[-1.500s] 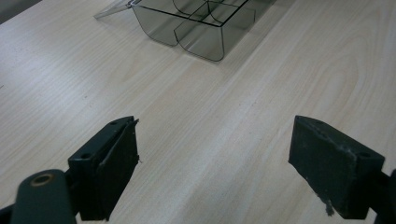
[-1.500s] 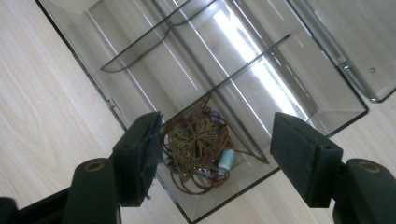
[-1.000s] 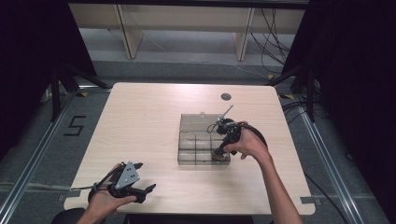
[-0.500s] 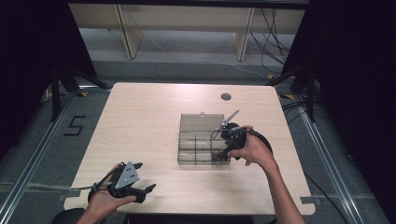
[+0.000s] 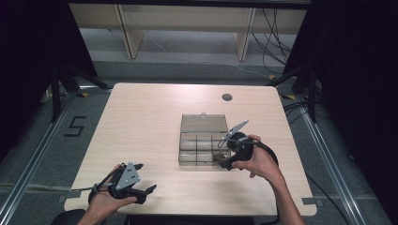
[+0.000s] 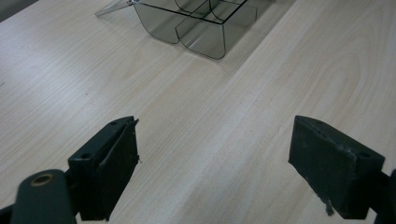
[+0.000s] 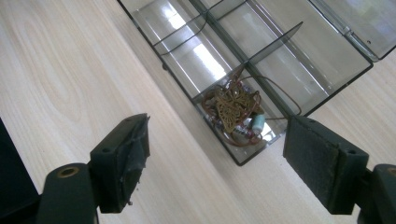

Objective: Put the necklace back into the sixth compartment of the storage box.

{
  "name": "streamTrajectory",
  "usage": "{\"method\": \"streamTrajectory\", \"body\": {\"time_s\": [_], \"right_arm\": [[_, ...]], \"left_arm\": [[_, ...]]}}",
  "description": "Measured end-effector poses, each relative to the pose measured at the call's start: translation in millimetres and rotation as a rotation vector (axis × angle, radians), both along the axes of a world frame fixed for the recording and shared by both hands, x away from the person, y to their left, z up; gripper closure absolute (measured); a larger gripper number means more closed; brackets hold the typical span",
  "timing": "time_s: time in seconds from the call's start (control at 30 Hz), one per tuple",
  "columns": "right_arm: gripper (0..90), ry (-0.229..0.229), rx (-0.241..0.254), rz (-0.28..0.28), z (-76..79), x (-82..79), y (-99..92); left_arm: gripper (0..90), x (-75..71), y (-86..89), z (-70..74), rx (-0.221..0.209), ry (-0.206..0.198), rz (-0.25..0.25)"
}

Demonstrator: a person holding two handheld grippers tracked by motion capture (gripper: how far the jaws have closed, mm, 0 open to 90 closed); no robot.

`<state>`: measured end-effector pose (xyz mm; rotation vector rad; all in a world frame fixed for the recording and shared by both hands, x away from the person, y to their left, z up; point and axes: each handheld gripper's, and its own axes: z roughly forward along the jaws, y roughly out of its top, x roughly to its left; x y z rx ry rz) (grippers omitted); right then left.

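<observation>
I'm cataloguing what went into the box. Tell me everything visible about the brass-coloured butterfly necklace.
The brass-coloured butterfly necklace lies bunched in a corner compartment of the clear plastic divided box, nearest the right gripper. A flat filigree butterfly pendant sits on top of a tangled thin brown cord, with a pale blue-green bead and small reddish beads beside it. Nothing grips it.

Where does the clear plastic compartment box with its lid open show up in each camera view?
High view: the clear plastic compartment box sits at table centre, beside the right tool.
Left gripper view: its near corner is at top centre.
Right gripper view: it runs diagonally across the top.
Shared landmark: the light wooden table.
</observation>
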<state>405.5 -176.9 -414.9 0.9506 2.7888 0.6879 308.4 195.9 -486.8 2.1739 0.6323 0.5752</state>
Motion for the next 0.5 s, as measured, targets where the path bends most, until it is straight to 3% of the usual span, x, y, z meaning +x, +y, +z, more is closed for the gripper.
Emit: {"method": "streamTrajectory", "body": {"time_s": [0.17, 0.2, 0.23, 0.37, 0.43, 0.5], "right_arm": [[21.5, -0.023, 0.020, -0.021, -2.4, -9.0, -4.5], [21.5, 0.000, 0.023, -0.052, -2.2, -11.8, -4.7], [21.2, -0.008, 0.017, -0.065, -2.4, -12.8, -5.3], [20.9, -0.027, 0.038, -0.037, -7.0, -13.4, -8.5], [20.8, -0.026, 0.029, -0.065, -7.8, -16.0, -9.2], [20.8, -0.022, 0.044, -0.051, -8.9, -16.2, -9.3]], "left_arm": [[15.1, 0.0, -0.2, -0.2, -0.006, 0.002, -0.003], [15.1, 0.1, 0.0, 0.0, -0.001, -0.001, -0.001], [15.1, 0.1, 0.0, 0.0, -0.001, -0.001, -0.001], [15.1, -0.7, -0.3, -0.4, -0.012, 0.003, 0.008], [15.1, -1.0, -0.3, -0.4, -0.015, 0.003, 0.009], [15.1, -1.1, -0.3, -0.4, -0.016, 0.003, 0.009]]}}
